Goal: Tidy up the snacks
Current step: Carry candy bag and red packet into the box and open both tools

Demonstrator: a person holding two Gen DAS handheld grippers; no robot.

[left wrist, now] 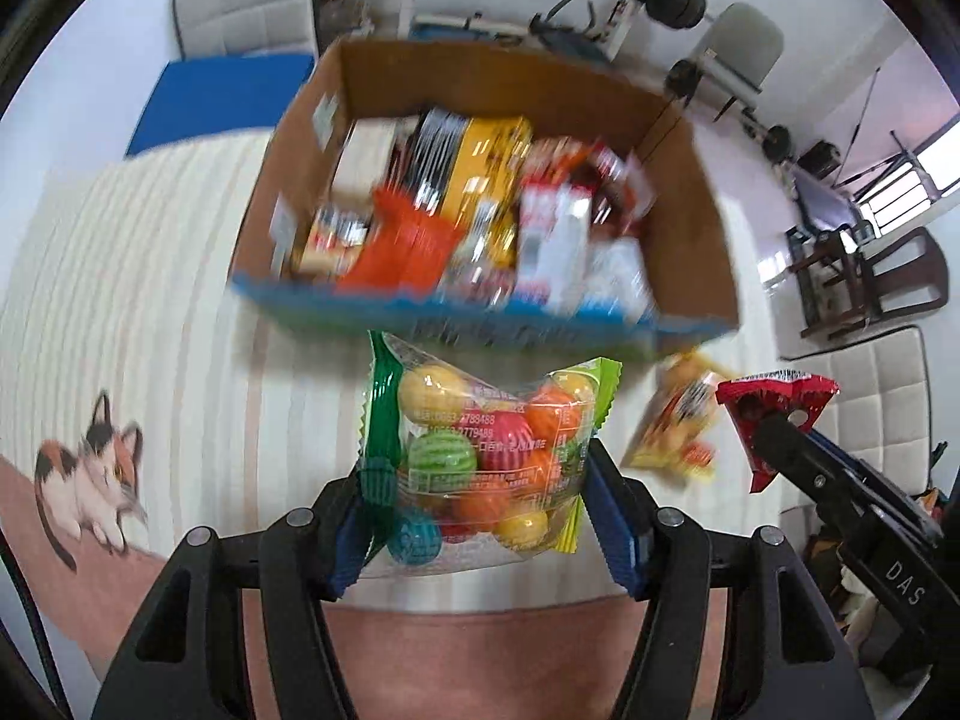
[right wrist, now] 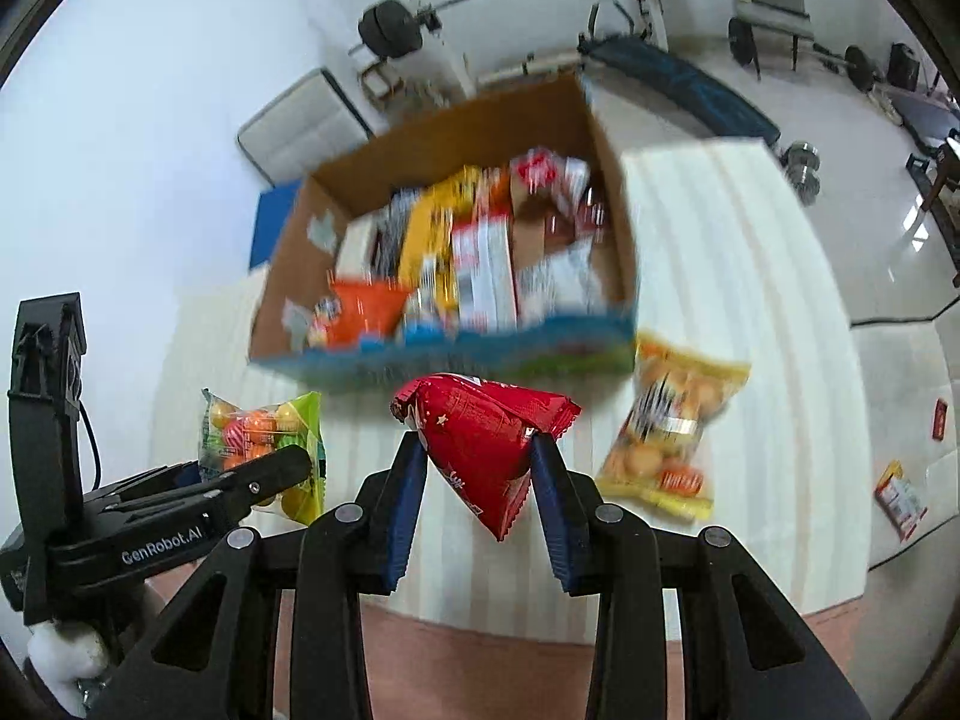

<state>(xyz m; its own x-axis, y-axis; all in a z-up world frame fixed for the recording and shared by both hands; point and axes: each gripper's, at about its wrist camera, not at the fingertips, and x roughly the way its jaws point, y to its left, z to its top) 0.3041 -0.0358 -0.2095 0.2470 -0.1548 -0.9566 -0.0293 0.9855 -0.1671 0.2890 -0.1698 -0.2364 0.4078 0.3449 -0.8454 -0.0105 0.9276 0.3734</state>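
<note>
The left claw (left wrist: 480, 516) is pinched on a clear bag of coloured gumballs (left wrist: 480, 450), the blue pads (left wrist: 606, 510) pressing on its two sides. The bag is held clear of the tabletop (left wrist: 180, 300), just in front of the near wall of the cardboard box (left wrist: 690, 210), with its green crimped edges projecting at left and right.

The right claw (right wrist: 477, 468) is pressed together on a red foil snack packet (right wrist: 480, 438). The packet is gripped across its middle, one crimped end pointing down between the fingers (right wrist: 408, 498) and the other flaring towards the box (right wrist: 456, 126). It too is held above the striped cloth, near the blue front edge of the box.

The box stands open on the tabletop and is filled with upright snack packs in orange, yellow, red and white; their print is blurred and cannot be read.

A yellow bag of round pastries (right wrist: 672, 426) lies flat on the cloth, just beside the near right corner of the box and apart from both claws. A cat picture (left wrist: 90, 474) is printed on the cloth at the left.

Two further small packets (right wrist: 900, 498) lie well apart to the right.
</note>
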